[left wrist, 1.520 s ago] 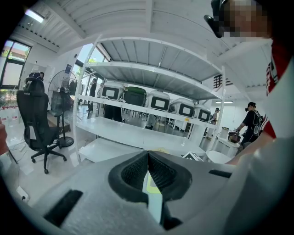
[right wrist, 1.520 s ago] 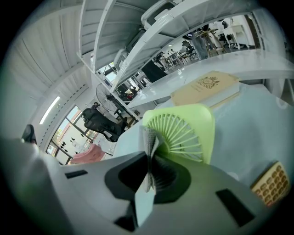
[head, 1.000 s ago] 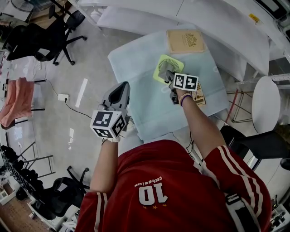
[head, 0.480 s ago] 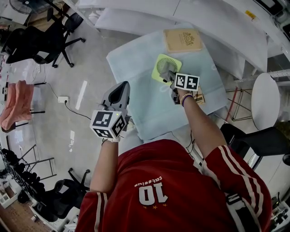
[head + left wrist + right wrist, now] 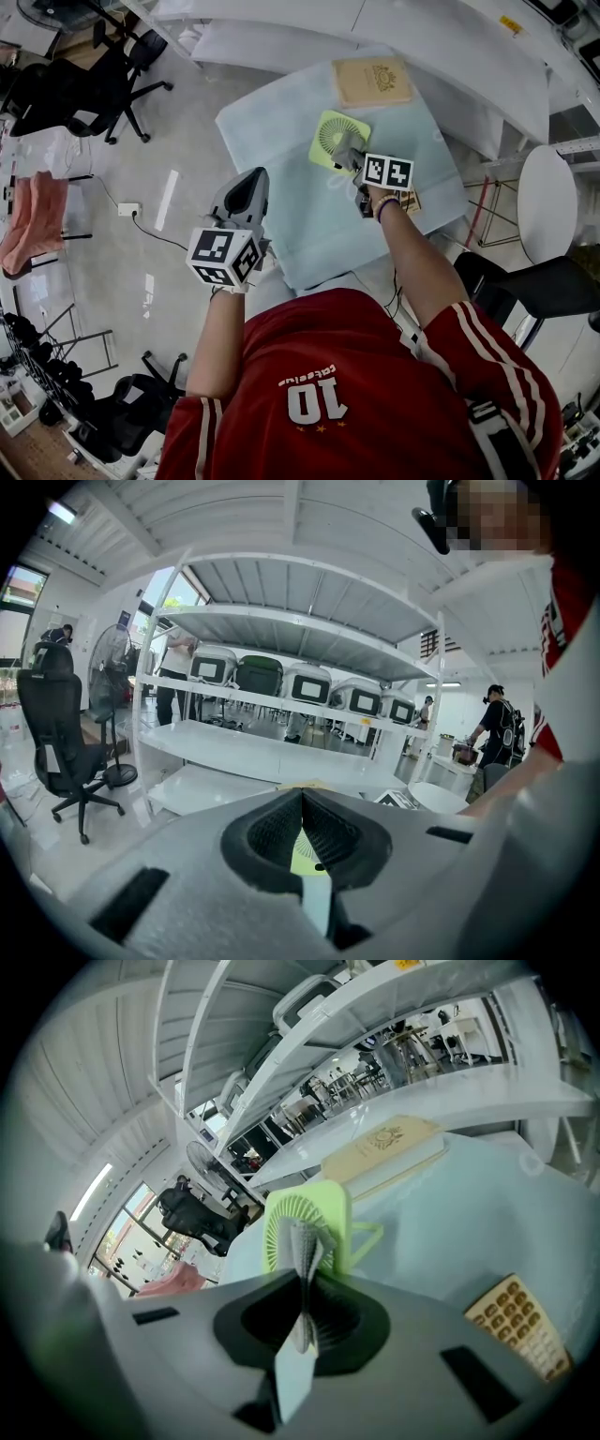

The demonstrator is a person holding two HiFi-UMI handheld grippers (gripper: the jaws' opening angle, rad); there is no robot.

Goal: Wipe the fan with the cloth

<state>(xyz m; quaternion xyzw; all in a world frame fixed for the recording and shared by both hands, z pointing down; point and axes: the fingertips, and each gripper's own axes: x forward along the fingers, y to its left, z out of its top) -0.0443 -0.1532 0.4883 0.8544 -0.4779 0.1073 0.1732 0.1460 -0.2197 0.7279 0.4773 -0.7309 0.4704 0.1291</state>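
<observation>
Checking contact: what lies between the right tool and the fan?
A grey cloth clamped in the right tool, seen against the green fan in the right gripper view.

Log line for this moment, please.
right tool: shut on grey cloth, at green fan grille | left tool: shut, empty, beside table

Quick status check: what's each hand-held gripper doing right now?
Left hand-held gripper: closed, holding nothing.
Right hand-held gripper: closed on the cloth, right at the fan.
</observation>
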